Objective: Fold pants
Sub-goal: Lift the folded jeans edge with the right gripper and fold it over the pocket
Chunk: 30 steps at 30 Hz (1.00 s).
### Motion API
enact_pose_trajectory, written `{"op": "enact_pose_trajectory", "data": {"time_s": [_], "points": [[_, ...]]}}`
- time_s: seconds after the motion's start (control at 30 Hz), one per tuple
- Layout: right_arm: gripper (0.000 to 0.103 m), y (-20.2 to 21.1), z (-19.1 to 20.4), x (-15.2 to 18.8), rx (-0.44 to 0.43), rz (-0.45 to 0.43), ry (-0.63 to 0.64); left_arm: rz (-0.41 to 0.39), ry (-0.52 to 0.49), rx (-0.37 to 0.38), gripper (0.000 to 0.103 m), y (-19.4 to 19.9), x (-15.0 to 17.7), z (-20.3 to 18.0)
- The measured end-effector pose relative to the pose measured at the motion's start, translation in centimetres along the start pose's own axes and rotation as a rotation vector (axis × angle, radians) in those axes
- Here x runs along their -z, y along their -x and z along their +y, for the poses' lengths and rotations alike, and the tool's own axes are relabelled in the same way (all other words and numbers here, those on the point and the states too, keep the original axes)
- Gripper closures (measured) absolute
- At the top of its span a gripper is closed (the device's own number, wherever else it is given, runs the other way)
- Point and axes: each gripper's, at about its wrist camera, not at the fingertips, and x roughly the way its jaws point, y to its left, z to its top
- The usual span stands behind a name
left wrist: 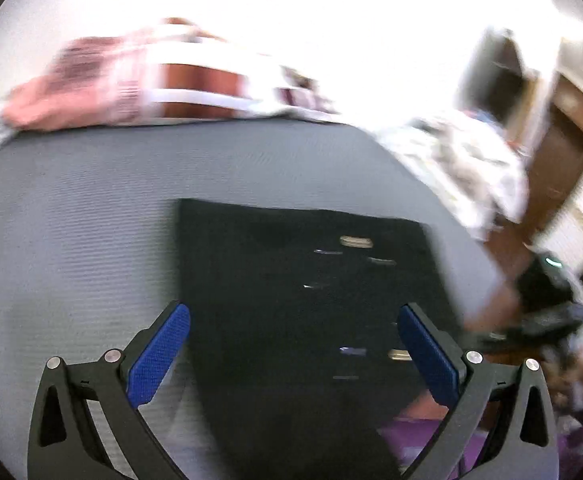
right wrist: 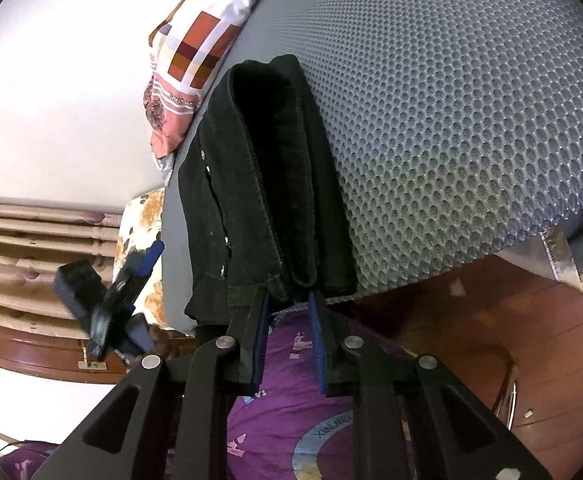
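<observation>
the left gripper (left wrist: 293, 344) hovered tilted down, fingers apart; the right gripper (right wrist: 291, 304) clamped the folded black pants (right wrist: 259, 184) lying on the grey mattress (right wrist: 451, 120).

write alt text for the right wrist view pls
The right gripper pinches the near edge of folded black pants lying on a grey mesh mattress. A patchwork pillow lies beyond, and the left gripper hovers at left.
</observation>
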Motion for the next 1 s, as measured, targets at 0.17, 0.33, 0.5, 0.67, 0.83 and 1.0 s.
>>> {"op": "enact_pose_trajectory", "data": {"time_s": [0.17,0.33,0.5,0.67,0.83,1.0], "points": [[0.085,0.0,-0.3,-0.1,-0.025,-0.002,-0.002,0.127,-0.281,0.062,0.002,-5.4,3.0,-7.9],[0.078,1.2,0.9,-1.0,0.008,0.013,0.097,0.162,-0.446,-0.009,0.003,-8.2,5.4,-10.8],[0.074,2.5,3.8,-4.7,0.073,-0.088,0.258,0.170,-0.429,0.007,0.003,-8.6,5.0,-10.5],[0.040,1.8,3.8,-10.1,0.015,-0.178,0.265,0.166,-0.449,-0.024,0.003,-8.7,5.3,-10.8],[0.035,-0.7,3.1,-13.3,-0.045,-0.160,0.235,0.163,-0.454,-0.032,0.003,-8.5,5.9,-11.1],[0.039,-4.0,3.5,-13.0,-0.074,-0.073,0.256,0.166,-0.456,-0.030,0.003,-8.3,6.1,-11.2]]}}
